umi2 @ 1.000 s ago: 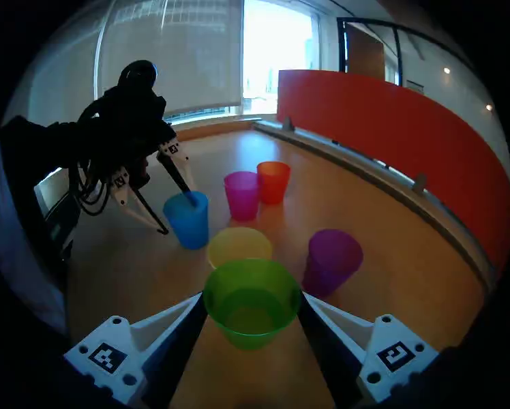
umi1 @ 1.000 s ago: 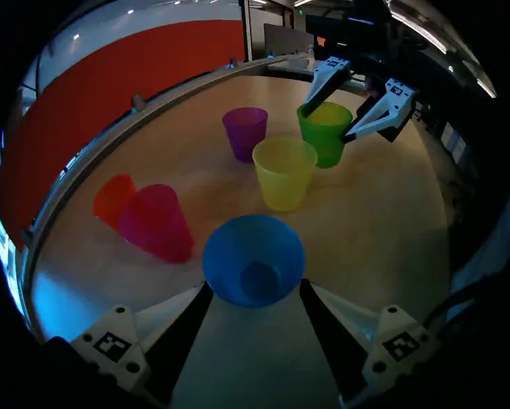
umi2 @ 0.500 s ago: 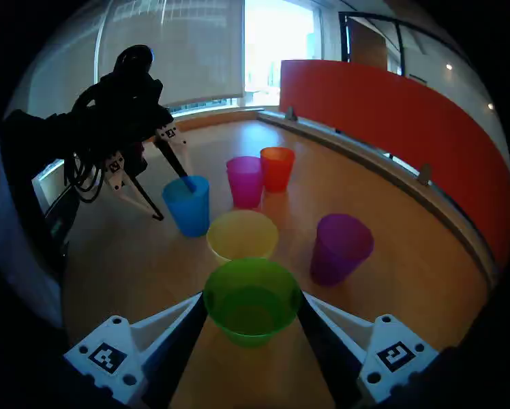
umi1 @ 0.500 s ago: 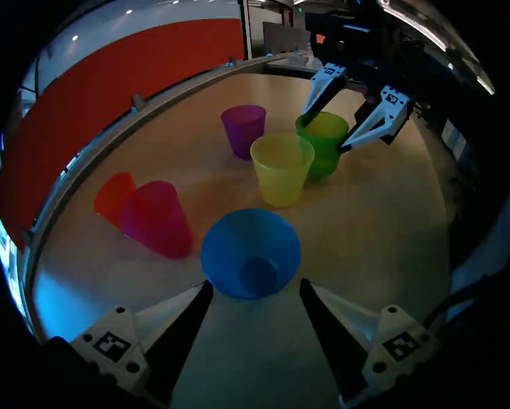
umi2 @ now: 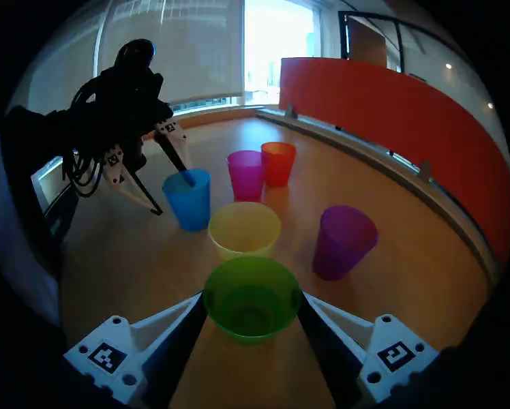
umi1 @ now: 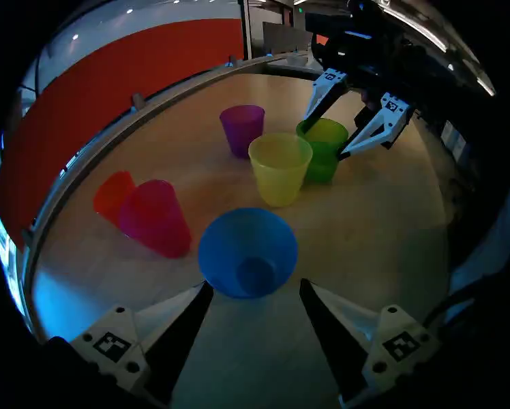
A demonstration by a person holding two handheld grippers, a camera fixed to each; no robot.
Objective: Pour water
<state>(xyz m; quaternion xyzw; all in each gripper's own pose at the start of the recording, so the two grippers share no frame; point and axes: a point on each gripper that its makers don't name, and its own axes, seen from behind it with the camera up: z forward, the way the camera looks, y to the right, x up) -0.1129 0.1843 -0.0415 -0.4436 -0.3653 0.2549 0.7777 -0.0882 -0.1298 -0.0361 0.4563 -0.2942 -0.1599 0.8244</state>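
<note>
Pinching blue cup with left gripper, 6 o'clock in left gripper view; clamping green cup with right gripper, 6 o'clock (yellow cup just beyond, toward 12).

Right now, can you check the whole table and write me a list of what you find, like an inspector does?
Surface: wooden table, no spills seen.
Job's things: blue cup and green cup, both upright between gripper fingers; water cannot be told. Yellow cup, purple cup, pink cup and orange cup stand upright on the table.
Clutter: nothing seen.
Grippers: left gripper shut on the blue cup; right gripper shut on the green cup.
Cables: black cables hang behind the left gripper.
Surroundings: red wall, bright window.
</note>
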